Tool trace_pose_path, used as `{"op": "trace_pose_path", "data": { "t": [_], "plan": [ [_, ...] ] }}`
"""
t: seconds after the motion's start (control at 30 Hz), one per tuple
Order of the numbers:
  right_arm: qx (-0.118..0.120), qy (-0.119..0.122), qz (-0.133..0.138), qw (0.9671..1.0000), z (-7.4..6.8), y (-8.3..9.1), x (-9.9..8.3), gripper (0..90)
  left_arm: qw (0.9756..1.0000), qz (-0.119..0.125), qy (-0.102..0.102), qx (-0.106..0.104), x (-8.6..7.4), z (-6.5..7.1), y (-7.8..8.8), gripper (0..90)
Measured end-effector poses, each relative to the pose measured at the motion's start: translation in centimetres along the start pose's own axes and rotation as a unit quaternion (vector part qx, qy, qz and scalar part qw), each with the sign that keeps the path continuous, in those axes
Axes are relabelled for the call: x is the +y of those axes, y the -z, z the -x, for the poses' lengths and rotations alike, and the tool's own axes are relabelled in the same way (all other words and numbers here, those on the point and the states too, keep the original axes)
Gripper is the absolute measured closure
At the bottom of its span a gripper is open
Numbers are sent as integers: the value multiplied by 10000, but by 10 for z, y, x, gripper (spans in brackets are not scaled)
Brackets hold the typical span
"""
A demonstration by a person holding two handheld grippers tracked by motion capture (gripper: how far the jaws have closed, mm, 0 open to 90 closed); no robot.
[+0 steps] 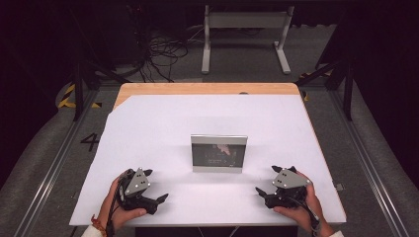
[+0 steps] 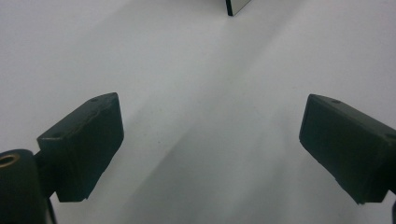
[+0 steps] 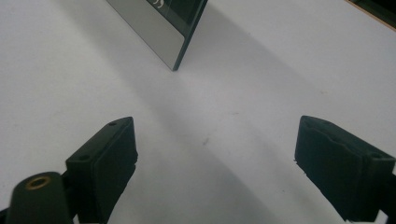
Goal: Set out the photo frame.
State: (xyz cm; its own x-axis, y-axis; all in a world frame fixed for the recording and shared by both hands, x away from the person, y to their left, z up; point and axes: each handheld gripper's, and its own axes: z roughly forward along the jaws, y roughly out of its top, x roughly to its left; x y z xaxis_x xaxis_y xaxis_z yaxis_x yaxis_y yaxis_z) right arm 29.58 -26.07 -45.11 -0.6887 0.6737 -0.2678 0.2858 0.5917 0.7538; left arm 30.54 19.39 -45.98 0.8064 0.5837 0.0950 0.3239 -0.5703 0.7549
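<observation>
Fingers spread on both my left gripper (image 1: 154, 196) and right gripper (image 1: 267, 190), resting low beside one picture frame (image 1: 219, 153).

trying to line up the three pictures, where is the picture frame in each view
High view: the picture frame stands upright at the table's middle, ahead of and between both tongs.
Left gripper view: just its lower corner at the top edge, right of centre.
Right gripper view: its lower corner slants in from the top, left of centre.
Shared landmark: the white sheet the frame stands on.
</observation>
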Motion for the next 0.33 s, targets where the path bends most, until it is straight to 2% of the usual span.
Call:
{"op": "trace_pose_path", "data": {
  "t": [0.33],
  "plan": [
    [4,23,-37,10000,1,-2,-1,137,10000,-22,2,-3,2,0,-4,70]
  ]
}}
